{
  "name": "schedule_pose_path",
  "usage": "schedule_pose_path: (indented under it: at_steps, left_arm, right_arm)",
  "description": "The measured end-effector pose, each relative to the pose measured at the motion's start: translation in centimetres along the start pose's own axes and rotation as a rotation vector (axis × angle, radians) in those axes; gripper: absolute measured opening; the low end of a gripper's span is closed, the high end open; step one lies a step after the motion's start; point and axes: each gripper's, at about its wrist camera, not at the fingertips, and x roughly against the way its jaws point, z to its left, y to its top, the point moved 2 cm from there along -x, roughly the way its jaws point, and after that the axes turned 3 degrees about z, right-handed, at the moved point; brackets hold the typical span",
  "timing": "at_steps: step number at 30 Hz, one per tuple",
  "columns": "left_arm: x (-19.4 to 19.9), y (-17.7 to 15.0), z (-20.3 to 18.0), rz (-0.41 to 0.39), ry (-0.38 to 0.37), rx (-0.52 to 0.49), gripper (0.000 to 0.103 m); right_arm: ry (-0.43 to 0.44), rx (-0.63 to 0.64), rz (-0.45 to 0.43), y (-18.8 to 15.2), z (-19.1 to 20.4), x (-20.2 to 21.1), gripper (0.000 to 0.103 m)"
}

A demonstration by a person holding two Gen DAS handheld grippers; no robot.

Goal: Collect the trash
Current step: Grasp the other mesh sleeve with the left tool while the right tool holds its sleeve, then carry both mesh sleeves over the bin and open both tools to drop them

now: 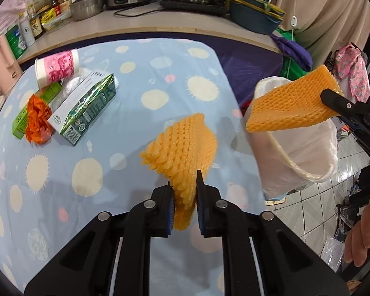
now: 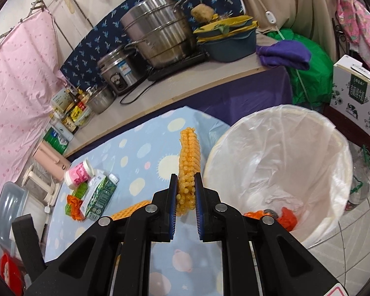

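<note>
- Left gripper (image 1: 185, 185): its jaws pinch one end of an orange foam net (image 1: 182, 148). The net's long axis runs forward from the fingers, lifted above the table (image 1: 135, 79).
- Right gripper (image 2: 186, 187): its jaws clamp a second foam net (image 2: 188, 157), seen edge-on and pointing forward and up from the fingers.
- Bin (image 2: 296, 148): white-lined, standing off the table's edge, just right of the right gripper's fingers. Orange scraps (image 2: 287, 218) already lie at its bottom.
- Key relation: the right hand is the nearer one to the bin. In the left view its net (image 1: 291, 103) hangs at the bin's rim (image 1: 305, 172), so a short move rightward should bring it over the opening. The left net lies further off, over the table.
- Remaining trash: a cup (image 1: 56, 67), cartons (image 1: 86, 108) and an orange wrapper (image 1: 37, 120) wait together at the table's far left.
</note>
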Motion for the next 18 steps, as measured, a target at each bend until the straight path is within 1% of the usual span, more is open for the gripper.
schedule_pose_path:
  at_steps: [9,18]
  left_arm:
    - [2.2,1.5,-4.6,-0.057,-0.029,-0.08,0.013]
    - [2.7,2.9,-10.4,-0.084,-0.065,-0.178,0.013]
  right_arm:
    - [-0.063,-0.068,-0.08,1.1,-5.0,3.3,0.013]
    - [-0.127,-0.133,-0.111,0.8,-9.8,5.0,0.013]
